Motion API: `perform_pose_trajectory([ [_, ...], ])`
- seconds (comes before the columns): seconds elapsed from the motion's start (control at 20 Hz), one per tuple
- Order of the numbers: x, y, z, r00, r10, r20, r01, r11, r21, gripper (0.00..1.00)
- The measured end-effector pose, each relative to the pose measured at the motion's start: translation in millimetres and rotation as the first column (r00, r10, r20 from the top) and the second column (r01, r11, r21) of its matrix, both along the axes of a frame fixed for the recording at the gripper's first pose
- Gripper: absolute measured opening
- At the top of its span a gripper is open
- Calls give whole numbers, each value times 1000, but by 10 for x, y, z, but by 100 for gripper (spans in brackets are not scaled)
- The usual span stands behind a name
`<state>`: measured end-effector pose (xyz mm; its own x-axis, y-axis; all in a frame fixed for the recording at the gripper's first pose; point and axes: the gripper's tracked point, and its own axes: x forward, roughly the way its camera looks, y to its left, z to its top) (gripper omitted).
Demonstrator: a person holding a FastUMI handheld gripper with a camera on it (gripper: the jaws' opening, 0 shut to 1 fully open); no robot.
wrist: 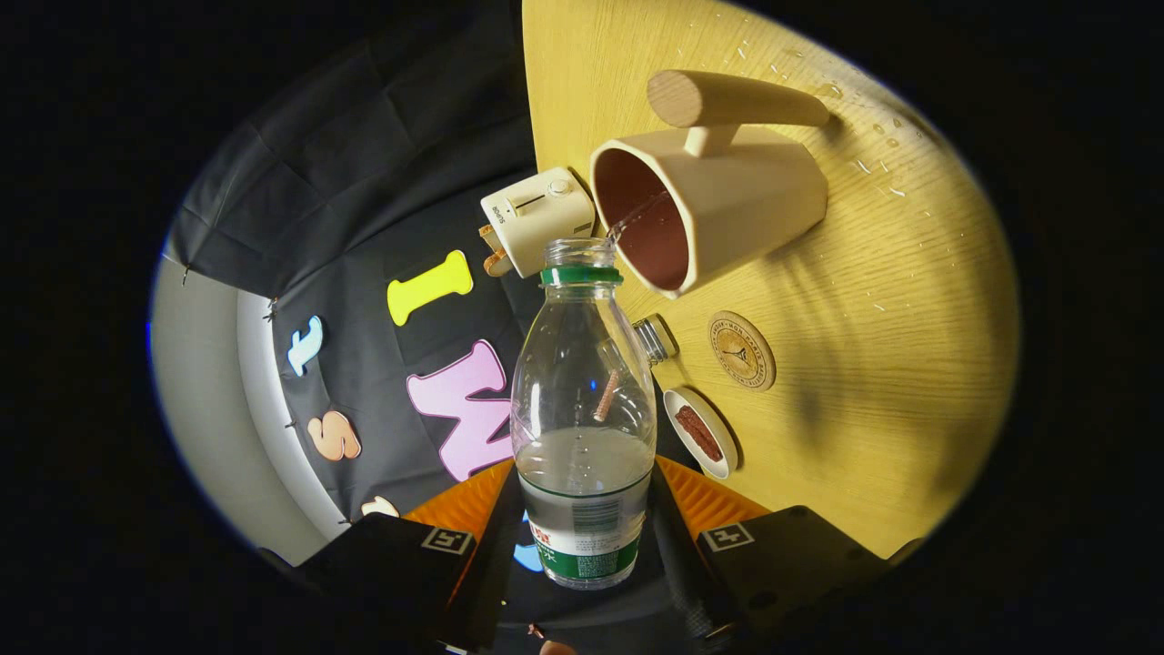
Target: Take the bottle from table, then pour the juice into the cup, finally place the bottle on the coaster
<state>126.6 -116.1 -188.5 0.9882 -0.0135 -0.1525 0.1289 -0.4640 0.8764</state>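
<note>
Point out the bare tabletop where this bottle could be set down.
Gripper is shut on the bottle, pouring into the cup. Bare table lies beyond the coaster. Crowded: small dish, jar and toaster near the bottle.

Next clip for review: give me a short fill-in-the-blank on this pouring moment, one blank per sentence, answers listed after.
1. The gripper is shut on the ____, both fingers pressing its sides.
2. A thin stream runs from the bottle mouth into the ____.
3. The round coaster has ____ standing on it.
4. The cup has a wooden ____ on its side.

Missing words: bottle; cup; nothing; handle
</note>
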Motion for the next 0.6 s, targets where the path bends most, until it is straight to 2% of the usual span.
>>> perform_pose_trajectory([
  [0.6, -23, 47, 223, 1000, -8, 30, 5, 995, 97, 76],
])
